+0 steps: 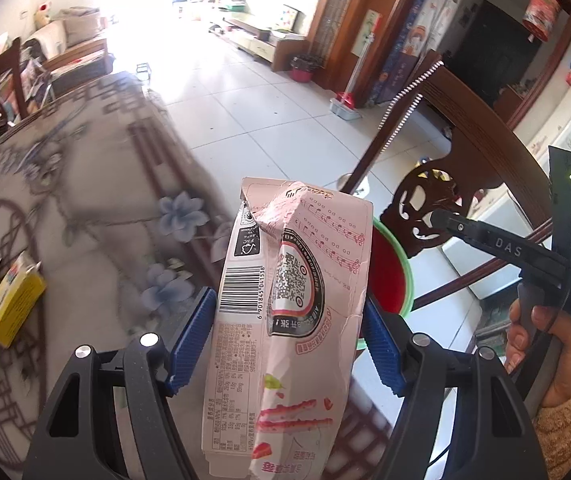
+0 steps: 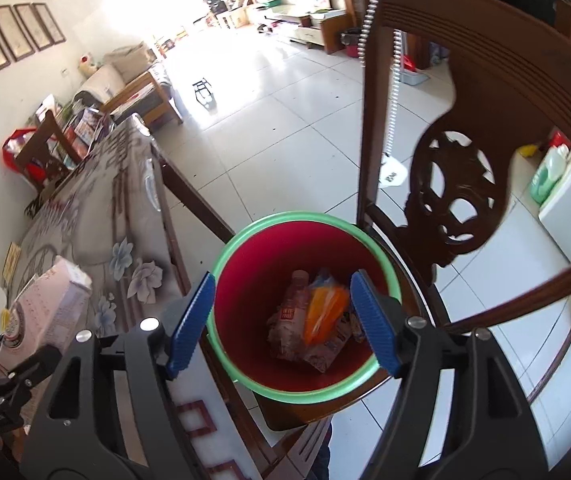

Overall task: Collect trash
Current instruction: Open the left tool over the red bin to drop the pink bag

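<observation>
Left wrist view: the left tongs [image 1: 289, 330] grip a pink carton [image 1: 285, 320] between their blue pads [image 1: 193, 332], holding it upright past the counter [image 1: 85, 208] edge. The carton is crumpled and torn at its top, printed with a barcode, a QR code, music notes and a nutrition table, with red strawberry pictures near its bottom. Just behind it shows part of the bin [image 1: 389, 280], red inside with a green rim. A yellow box [image 1: 9, 304] lies at the counter's left edge. The right hand [image 1: 541, 344] holds its black tool at the frame's right. In the right wrist view, the right tongs [image 2: 281, 320] stand wide and hold nothing, above the bin [image 2: 245, 280], which rests on a chair [image 2: 457, 200] beside the counter's edge and contains a crushed bottle [image 2: 291, 312] and an orange wrapper [image 2: 323, 312].
</observation>
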Motion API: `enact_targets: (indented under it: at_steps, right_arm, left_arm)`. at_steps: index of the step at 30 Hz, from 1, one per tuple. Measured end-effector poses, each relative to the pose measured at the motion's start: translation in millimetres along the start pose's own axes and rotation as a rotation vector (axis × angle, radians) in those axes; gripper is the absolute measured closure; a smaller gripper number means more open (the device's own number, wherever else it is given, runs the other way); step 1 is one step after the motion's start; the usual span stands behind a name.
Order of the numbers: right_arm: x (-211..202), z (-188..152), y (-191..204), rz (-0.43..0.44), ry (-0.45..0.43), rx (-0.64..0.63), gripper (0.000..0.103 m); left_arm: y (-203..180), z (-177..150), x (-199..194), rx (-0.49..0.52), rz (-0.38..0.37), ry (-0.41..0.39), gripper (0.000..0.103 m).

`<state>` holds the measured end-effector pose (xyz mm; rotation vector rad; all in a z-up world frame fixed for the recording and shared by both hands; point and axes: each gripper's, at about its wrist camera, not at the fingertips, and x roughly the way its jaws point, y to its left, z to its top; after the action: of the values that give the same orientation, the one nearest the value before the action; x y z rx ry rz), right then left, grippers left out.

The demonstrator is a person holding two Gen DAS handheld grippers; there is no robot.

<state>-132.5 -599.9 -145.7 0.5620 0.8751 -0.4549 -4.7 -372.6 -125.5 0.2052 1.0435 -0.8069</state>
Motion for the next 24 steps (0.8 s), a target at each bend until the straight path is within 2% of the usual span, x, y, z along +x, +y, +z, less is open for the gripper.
enact_targets:
  at_steps: [3,12,16,20,22,24]
  right_arm:
    - [-3,-4,-12,-0.019,0.018,0.014,0.027]
    - [-13,-32,-34,-0.061,0.070,0.033,0.027]
    - [-24,-38,-38,-0.071,0.057,0.035,0.027]
    - [-31,-42,-34,-0.076,0.047,0.028,0.027]
    - [-32,-44,-29,-0.071,0.046,0.023,0.027]
    - [-29,-46,-20,-0.063,0.051,0.011,0.027]
  left_arm:
    - [-17,11,12,0.033,-0.030,0.001,0.035]
    - [-75,53,31,0.125,-0.135,-0.060,0.035]
    - [-93,64,37,0.151,-0.177,-0.050,0.031]
    - [-90,58,30,0.127,-0.179,-0.054,0.029]
    - [-81,51,22,0.108,-0.178,-0.062,0.022]
    - [-72,46,15,0.087,-0.168,-0.070,0.020]
